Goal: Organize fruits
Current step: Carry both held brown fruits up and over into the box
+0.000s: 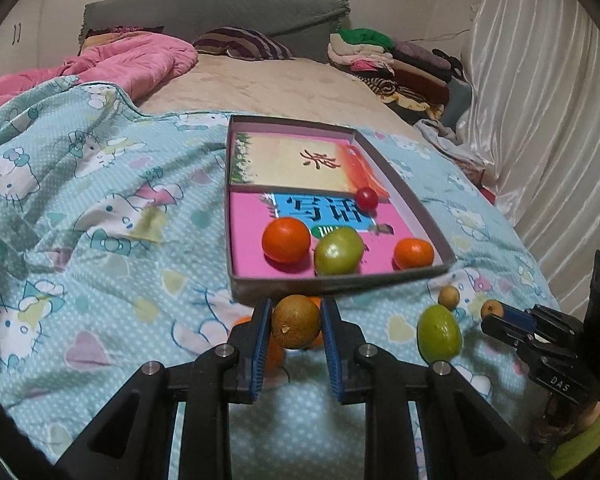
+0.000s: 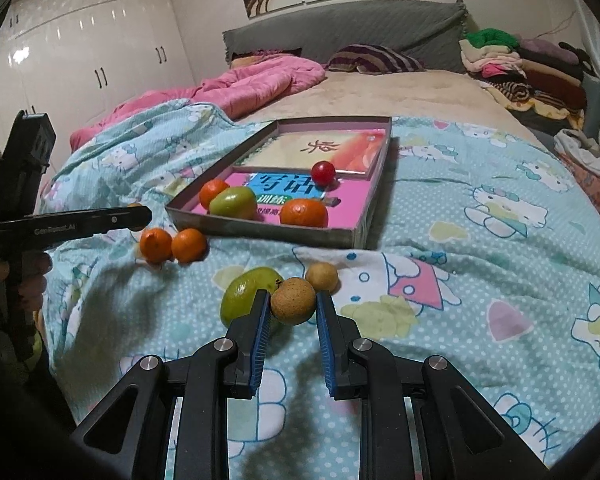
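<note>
The left gripper (image 1: 296,322) has its jaws around a brown round fruit (image 1: 296,321), one blue pad on each side of it. It looks held, just in front of the near wall of the box (image 1: 340,282). Bits of orange fruit peek out behind it.

The right gripper (image 2: 293,307) has its jaws open on both sides of another brown round fruit (image 2: 293,306), which sits on the blue cat-print blanket (image 2: 460,300). A gap shows on the right side, so it is not squeezed tight. A green fruit (image 2: 244,296) lies just to its left, and a smaller brown fruit (image 2: 321,277) sits just behind it.

Two little oranges (image 2: 172,245) lie side by side on the blanket, near the left corner of the box.

Inside the flat box there are two oranges (image 1: 286,240), a green fruit (image 1: 339,251) between them, and a small red fruit (image 1: 367,198) farther back. They rest on books with pink and blue covers (image 1: 300,208).

The box sits on the bed, on top of the blanket. A pink quilt (image 2: 260,84) is bunched up farther back.
</note>
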The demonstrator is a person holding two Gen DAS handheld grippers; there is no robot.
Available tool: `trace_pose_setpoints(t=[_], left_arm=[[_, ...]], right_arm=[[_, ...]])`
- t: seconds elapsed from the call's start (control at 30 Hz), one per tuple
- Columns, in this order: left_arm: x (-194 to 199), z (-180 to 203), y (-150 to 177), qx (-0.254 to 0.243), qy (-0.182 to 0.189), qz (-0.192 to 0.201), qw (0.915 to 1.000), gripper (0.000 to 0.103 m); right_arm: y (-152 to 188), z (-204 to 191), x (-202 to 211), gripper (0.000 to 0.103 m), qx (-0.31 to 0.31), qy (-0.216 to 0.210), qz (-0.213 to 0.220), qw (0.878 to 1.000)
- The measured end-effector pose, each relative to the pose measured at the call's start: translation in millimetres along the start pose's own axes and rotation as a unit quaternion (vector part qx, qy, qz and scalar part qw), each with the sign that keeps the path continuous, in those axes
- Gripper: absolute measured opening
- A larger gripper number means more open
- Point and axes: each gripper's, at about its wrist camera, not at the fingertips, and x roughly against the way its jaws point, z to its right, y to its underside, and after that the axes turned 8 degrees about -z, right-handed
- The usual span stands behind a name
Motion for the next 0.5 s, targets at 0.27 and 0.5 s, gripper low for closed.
trace_pose_setpoints(t=[0.27,0.5], left_arm=[[-14.3,-7.1,-20.0,-0.001,-0.002,-0.001,1.0000,0.025],[-25.9,-10.4,-28.6,-0.001,-0.008,-0.003,1.0000,0.025]], right_arm=[[-21.8,3.4,-0.2,0.023,-0.009,0.005,0.009,1.000],[-43.1,11.5,-2.0,0.023,-0.011,0.024,0.019,0.999]])
